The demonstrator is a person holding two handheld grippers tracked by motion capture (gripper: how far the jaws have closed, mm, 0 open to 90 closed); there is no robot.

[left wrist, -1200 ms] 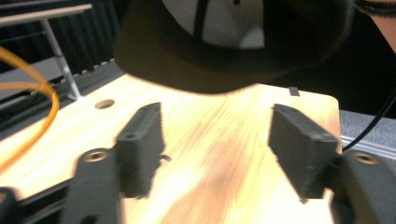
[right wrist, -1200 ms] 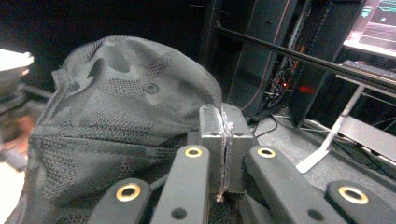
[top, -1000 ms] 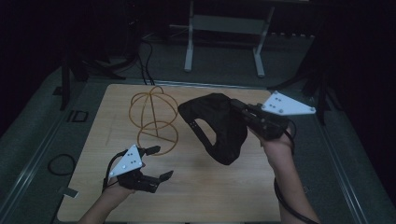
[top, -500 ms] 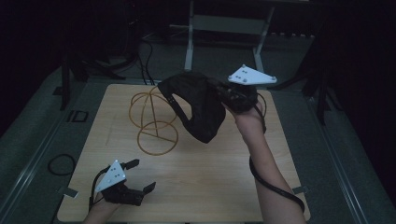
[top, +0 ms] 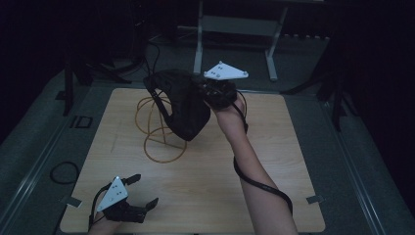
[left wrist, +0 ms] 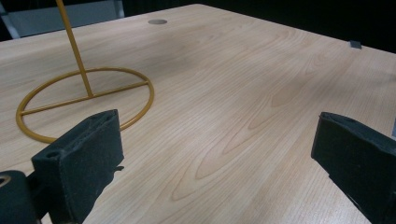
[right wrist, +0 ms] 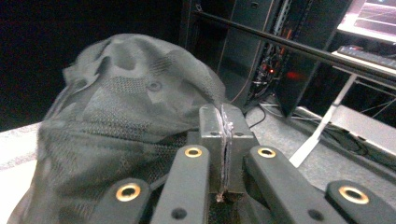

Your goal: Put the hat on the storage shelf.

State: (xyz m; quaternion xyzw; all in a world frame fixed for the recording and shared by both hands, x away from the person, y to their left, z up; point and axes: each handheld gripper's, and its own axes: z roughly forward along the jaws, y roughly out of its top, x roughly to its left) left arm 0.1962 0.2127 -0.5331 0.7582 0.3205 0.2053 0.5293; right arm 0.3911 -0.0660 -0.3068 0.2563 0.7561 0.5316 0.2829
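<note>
The right hand-held gripper (top: 208,93), jaws clamped on a black mesh cap (top: 178,103), holds it over the gold wire stand (top: 159,134), hiding the stand's top. The left hand-held gripper (top: 139,193), jaws just opened wide and empty, sits low over the table (top: 274,147), its hand cut off.

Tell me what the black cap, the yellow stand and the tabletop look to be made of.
Black cap: soft fabric with matte mesh panels; it sags and creases.
Yellow stand: thin rod, probably painted metal wire; smooth, even colour.
Tabletop: pale wood or wood-look laminate; visible grain, smooth finish.
</note>
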